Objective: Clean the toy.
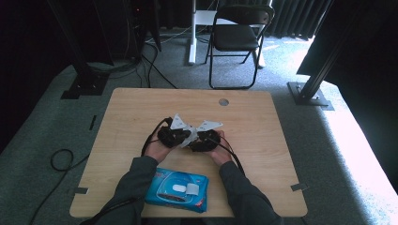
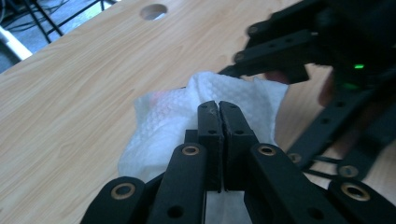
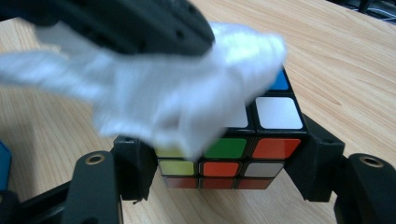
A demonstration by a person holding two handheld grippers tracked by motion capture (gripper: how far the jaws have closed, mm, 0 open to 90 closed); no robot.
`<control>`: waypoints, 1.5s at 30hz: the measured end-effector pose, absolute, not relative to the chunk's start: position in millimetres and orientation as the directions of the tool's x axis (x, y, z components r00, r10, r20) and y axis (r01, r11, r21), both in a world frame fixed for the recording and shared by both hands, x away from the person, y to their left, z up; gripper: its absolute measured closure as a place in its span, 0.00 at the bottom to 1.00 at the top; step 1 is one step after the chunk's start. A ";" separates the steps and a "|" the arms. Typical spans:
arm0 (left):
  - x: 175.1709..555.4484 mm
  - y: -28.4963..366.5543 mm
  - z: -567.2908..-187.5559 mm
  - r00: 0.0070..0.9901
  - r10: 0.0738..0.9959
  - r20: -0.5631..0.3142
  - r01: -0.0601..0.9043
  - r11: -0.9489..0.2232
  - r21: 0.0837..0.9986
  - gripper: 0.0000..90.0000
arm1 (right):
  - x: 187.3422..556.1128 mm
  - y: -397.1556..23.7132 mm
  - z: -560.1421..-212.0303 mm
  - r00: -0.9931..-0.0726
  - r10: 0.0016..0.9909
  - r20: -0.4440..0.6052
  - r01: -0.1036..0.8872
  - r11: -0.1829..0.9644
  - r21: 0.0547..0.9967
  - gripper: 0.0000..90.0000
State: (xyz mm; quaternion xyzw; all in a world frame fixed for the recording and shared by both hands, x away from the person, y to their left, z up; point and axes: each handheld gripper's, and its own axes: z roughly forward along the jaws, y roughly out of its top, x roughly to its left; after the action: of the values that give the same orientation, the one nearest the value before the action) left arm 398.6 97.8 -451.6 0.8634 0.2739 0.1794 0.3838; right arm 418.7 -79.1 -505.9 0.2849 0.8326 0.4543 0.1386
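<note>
A white wet wipe point(image 2: 187, 107) is clamped in the left gripper point(image 2: 218, 105) and laid over the Rubik's cube point(image 3: 233, 154). The cube is gripped between the right gripper's point(image 3: 224, 161) jaws above the wooden table point(image 1: 253, 122).

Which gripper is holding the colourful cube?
The right gripper clamps the puzzle cube between its jaws; the left gripper pinches a white wipe instead.

High view overhead; gripper views close, perhaps facing.

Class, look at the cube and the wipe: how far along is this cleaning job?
Done: a wipe is out of the pack, pinched in the left gripper. In hand: the right gripper clamps the cube while the wipe rubs its top. Left: the uncovered faces.
</note>
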 end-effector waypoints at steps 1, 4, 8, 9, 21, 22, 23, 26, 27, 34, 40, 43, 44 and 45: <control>397.4 95.6 -451.4 0.793 0.600 0.103 0.327 -0.563 0.759 0.98 | 418.7 -79.1 -505.9 -0.799 0.600 0.028 0.348 0.425 0.835 0.38; 394.6 91.3 -450.7 0.801 0.589 0.105 0.316 -0.565 0.762 0.98 | 418.7 -79.5 -505.1 -0.795 0.605 0.028 0.350 0.422 0.836 0.38; 392.2 88.5 -449.7 0.808 0.578 0.116 0.301 -0.573 0.762 0.98 | 418.2 -80.4 -504.2 -0.794 0.607 0.028 0.349 0.418 0.839 0.38; 392.2 88.5 -449.7 0.808 0.578 0.116 0.301 -0.573 0.762 0.98 | 418.2 -80.4 -504.2 -0.794 0.607 0.028 0.349 0.418 0.839 0.38; 400.0 103.8 -445.0 0.766 0.634 0.109 0.326 -0.529 0.784 0.98 | 415.9 -83.6 -506.8 -0.805 0.592 0.027 0.346 0.433 0.832 0.38; 400.0 103.8 -445.0 0.766 0.634 0.109 0.326 -0.529 0.784 0.98 | 415.9 -83.6 -506.8 -0.805 0.592 0.027 0.346 0.433 0.832 0.38; 401.7 106.9 -444.5 0.757 0.644 0.108 0.332 -0.523 0.785 0.98 | 415.4 -84.6 -507.3 -0.807 0.590 0.024 0.341 0.433 0.834 0.38; 406.5 116.8 -444.0 0.732 0.674 0.101 0.355 -0.503 0.788 0.98 | 414.6 -85.2 -506.9 -0.805 0.592 0.029 0.344 0.427 0.836 0.38; 407.9 119.7 -444.1 0.726 0.681 0.097 0.363 -0.498 0.788 0.98 | 414.2 -85.6 -506.2 -0.807 0.590 0.027 0.340 0.427 0.838 0.38; 414.9 131.1 -447.7 0.688 0.722 0.075 0.401 -0.465 0.789 0.98 | 411.3 -86.1 -503.2 -0.812 0.584 0.023 0.330 0.425 0.843 0.38; 416.6 131.0 -449.7 0.684 0.726 0.063 0.410 -0.454 0.791 0.98 | 409.2 -86.2 -500.7 -0.817 0.577 0.020 0.320 0.424 0.848 0.38; 416.2 129.0 -450.2 0.688 0.725 0.043 0.413 -0.439 0.798 0.98 | 408.6 -85.0 -500.9 -0.819 0.574 0.019 0.317 0.424 0.848 0.38; 416.1 127.3 -450.3 0.688 0.724 0.041 0.411 -0.436 0.800 0.98 | 407.7 -83.1 -501.6 -0.821 0.570 0.017 0.315 0.429 0.847 0.38; 415.9 124.0 -450.2 0.695 0.718 0.039 0.410 -0.439 0.800 0.98 | 407.3 -82.3 -501.8 -0.823 0.568 0.015 0.313 0.431 0.847 0.38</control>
State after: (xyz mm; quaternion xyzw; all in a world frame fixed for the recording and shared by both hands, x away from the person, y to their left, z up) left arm 415.9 124.0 -450.2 0.8266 0.3412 0.1905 0.4050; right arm 407.3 -82.3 -501.8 0.2640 0.8345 0.4637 0.1375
